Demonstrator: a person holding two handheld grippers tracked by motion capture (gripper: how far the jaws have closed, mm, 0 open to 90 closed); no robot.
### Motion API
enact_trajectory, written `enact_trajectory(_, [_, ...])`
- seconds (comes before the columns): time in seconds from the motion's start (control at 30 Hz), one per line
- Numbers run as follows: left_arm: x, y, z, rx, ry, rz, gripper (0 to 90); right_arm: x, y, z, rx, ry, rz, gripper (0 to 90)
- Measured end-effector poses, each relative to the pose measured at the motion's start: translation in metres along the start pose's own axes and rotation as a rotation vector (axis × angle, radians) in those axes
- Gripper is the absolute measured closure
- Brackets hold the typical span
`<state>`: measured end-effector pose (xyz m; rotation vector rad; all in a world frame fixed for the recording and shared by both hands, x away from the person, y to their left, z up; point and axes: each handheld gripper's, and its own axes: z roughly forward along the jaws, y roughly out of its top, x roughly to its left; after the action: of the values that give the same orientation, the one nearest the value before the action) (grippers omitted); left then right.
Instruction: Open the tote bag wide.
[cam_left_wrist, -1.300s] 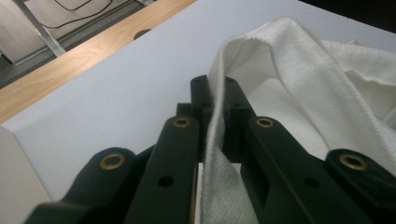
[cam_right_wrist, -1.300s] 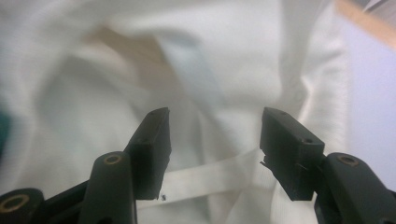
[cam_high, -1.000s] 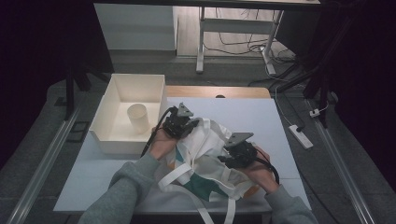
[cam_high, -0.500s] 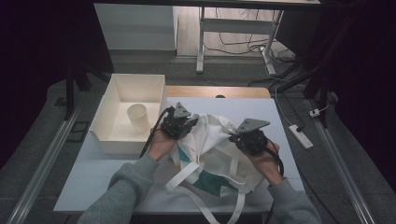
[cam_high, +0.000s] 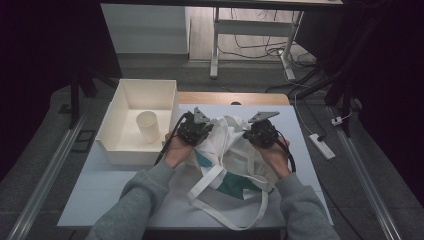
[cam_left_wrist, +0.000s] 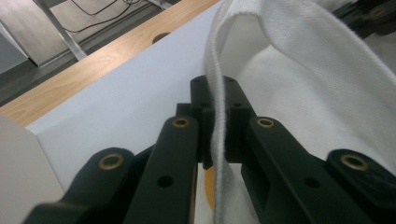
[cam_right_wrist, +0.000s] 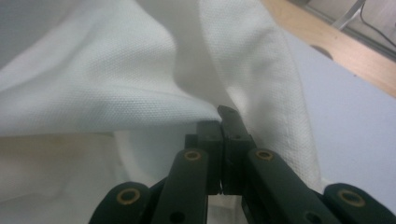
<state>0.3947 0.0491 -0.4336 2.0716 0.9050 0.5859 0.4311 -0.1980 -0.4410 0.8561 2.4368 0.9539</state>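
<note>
Right then, the white cloth bag (cam_high: 227, 150) lay on the pale table (cam_high: 100, 185), just right of the white tray (cam_high: 117, 150), and both claws had hold of its upper rim. The left gripper (cam_high: 200, 131) was clamped on the bag's hem on the side nearer the tray; in the left gripper view (cam_left_wrist: 215, 126) the thick stitched edge ran straight down between the two pads, pinched tight. The right gripper (cam_high: 255, 132) sat on the far side of the bag's mouth from the tray. Its jaws had just been closing, and in the right gripper view (cam_right_wrist: 222, 140) they stood together with the bag's fabric bunched at their tips, seemingly nipped between them. Between the two claws the mouth of the bag was spread apart. The bag's long straps (cam_high: 235, 210) trailed toward the person's edge of the table, with a teal patch (cam_high: 232, 185) showing among the folds.

Inside the tray stood a pale cup (cam_high: 147, 125). Beyond the tray a strip of bare wood (cam_high: 235, 98) edged the table, then grey floor, a white cabinet (cam_high: 145, 27) and loose cables (cam_high: 270, 47).
</note>
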Motion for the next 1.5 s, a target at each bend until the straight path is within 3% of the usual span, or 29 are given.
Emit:
enact_trajectory(0.13, [0.001,0.0,0.002,0.006,0.002,-0.009,81.6,-0.004,-0.002,0.017,0.034,0.018,0.022,88.4])
enact_trajectory(0.3, [0.0,0.001,-0.001,-0.011,0.005,-0.008,71.6,-0.005,-0.005,0.038,0.09,0.026,0.012,88.4])
enact_trajectory(0.5, [-0.003,0.003,-0.022,-0.057,-0.014,0.007,60.3,-0.003,-0.01,0.051,0.13,0.044,0.009,88.2])
enact_trajectory(0.6, [-0.005,0.005,-0.04,-0.088,-0.051,0.015,56.3,-0.005,-0.011,0.049,0.12,0.052,0.015,87.8])
enact_trajectory(0.7, [-0.009,0.006,-0.05,-0.08,-0.097,0.028,53.7,-0.005,-0.012,0.048,0.116,0.06,0.024,85.2])
enact_trajectory(0.73, [-0.011,0.006,-0.051,-0.069,-0.115,0.035,53.6,-0.005,-0.012,0.047,0.113,0.058,0.021,80.1])
enact_trajectory(0.87, [-0.018,0.006,-0.045,-0.021,-0.168,0.059,51.5,-0.003,-0.012,0.03,0.052,0.094,0.03,61.1])
enact_trajectory(1.0, [-0.024,0.007,-0.038,0.002,-0.17,0.071,50.0,-0.001,-0.016,-0.001,-0.032,0.147,0.026,49.9])
enact_trajectory(1.13, [-0.026,0.008,-0.036,0.019,-0.156,0.09,50.0,0.0,-0.023,-0.027,-0.076,0.199,0.063,48.0])
enact_trajectory(1.27, [-0.028,0.01,-0.044,-0.007,-0.154,0.093,49.7,0.01,-0.033,-0.046,-0.094,0.196,0.044,46.5])
enact_trajectory(1.37, [-0.029,0.012,-0.049,-0.011,-0.154,0.107,49.8,0.021,-0.042,-0.058,-0.105,0.225,0.028,45.8])
enact_trajectory(1.5, [-0.035,0.014,-0.051,-0.005,-0.121,0.148,49.9,0.043,-0.049,-0.071,-0.107,0.27,-0.017,44.0])
